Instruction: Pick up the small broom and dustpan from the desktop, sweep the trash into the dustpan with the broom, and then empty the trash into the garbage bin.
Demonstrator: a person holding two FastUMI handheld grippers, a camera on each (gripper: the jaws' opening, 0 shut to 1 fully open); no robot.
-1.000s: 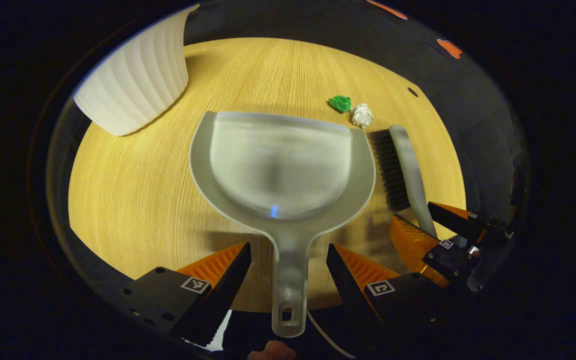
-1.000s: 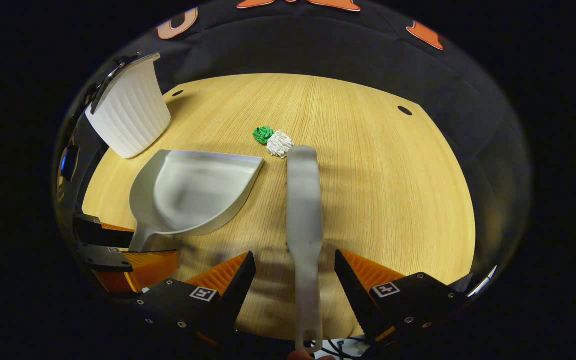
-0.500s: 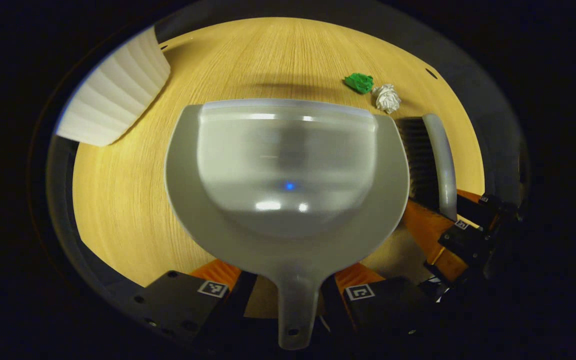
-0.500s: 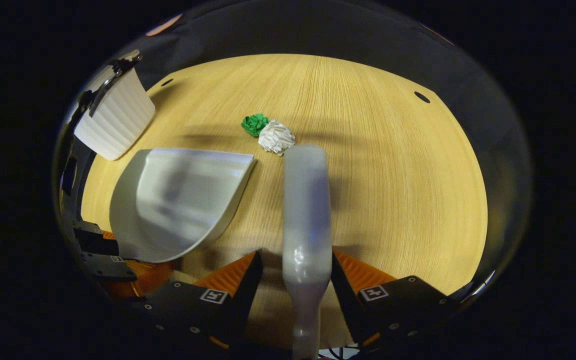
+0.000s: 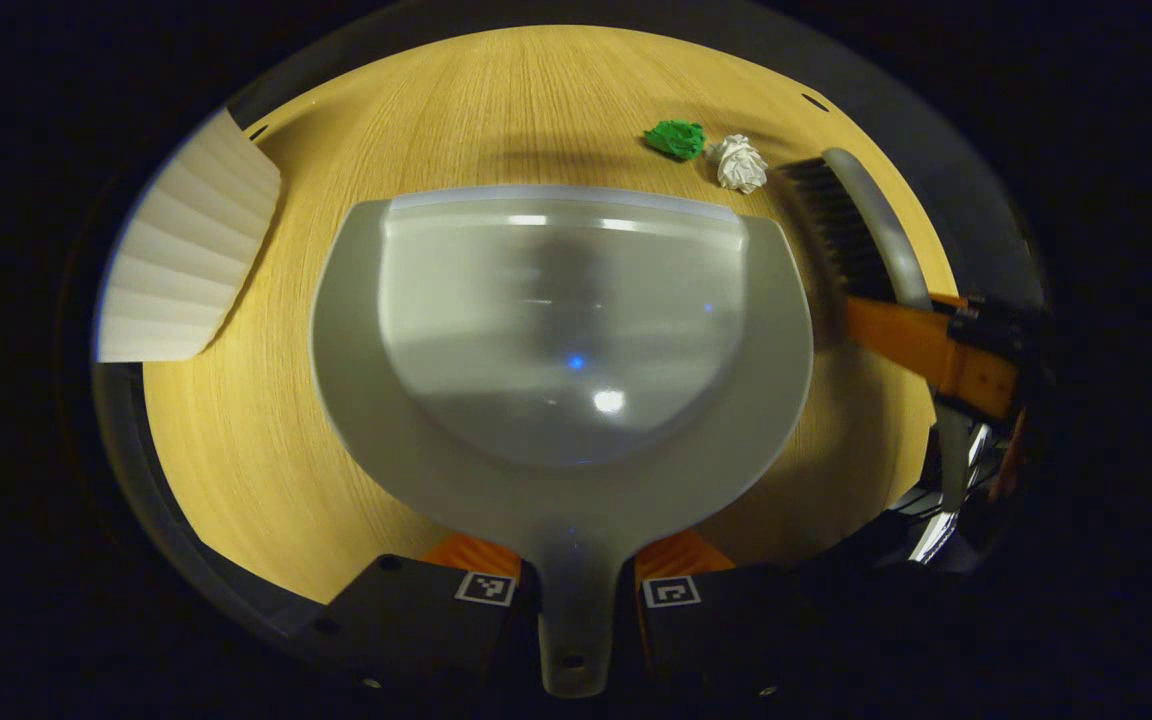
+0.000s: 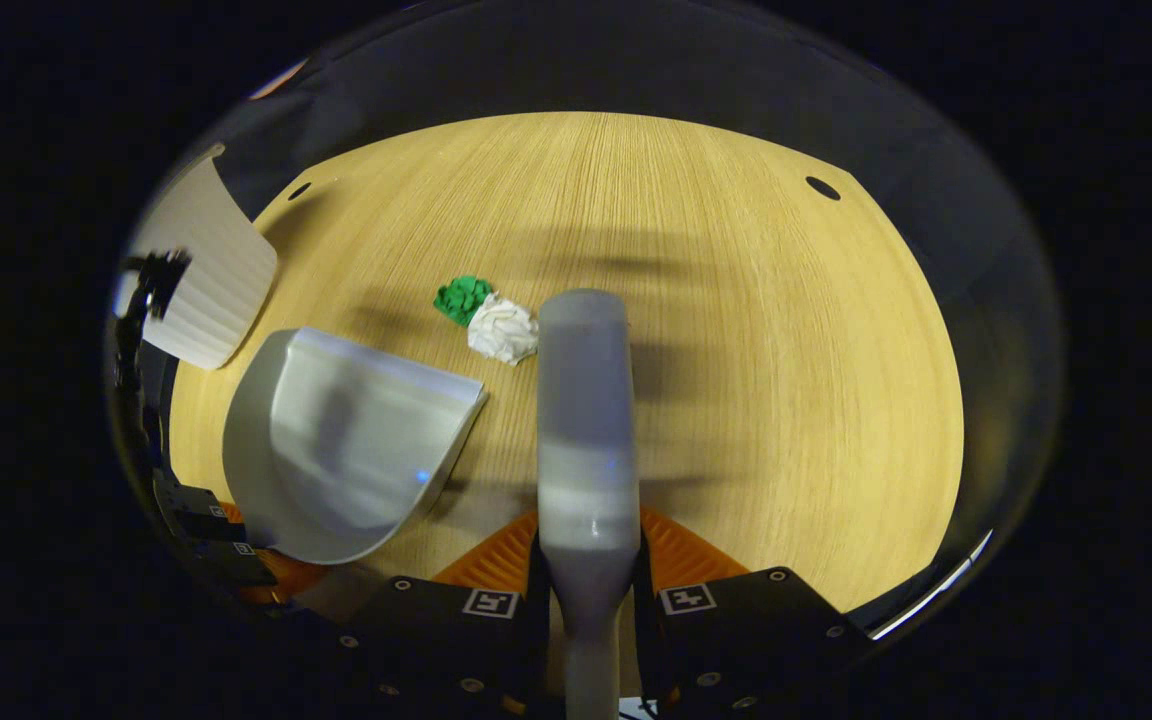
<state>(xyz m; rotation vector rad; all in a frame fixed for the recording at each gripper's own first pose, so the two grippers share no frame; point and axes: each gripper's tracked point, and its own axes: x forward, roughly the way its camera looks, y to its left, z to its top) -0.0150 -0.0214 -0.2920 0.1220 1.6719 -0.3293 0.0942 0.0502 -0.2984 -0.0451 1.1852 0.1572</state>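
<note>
With my left tongs [image 5: 576, 585] clamped on the dustpan [image 5: 566, 340] handle and my right tongs [image 6: 591, 590] clamped on the broom [image 6: 584, 420], the trash [image 6: 501, 328] lies on the counter [image 6: 756, 350] just left of the broom's tip, beyond the dustpan's lip.

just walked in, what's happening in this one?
A person is working two handheld grippers on a wooden desktop. The left gripper is shut on the handle of the grey dustpan; the right gripper is shut on the handle of the small broom. Two bits of trash, a green wad and a white paper wad, lie on the desk just past the dustpan's lip, beside the broom head. Nothing is in the pan yet. The white ribbed bin stands at the desk's far left.
</note>
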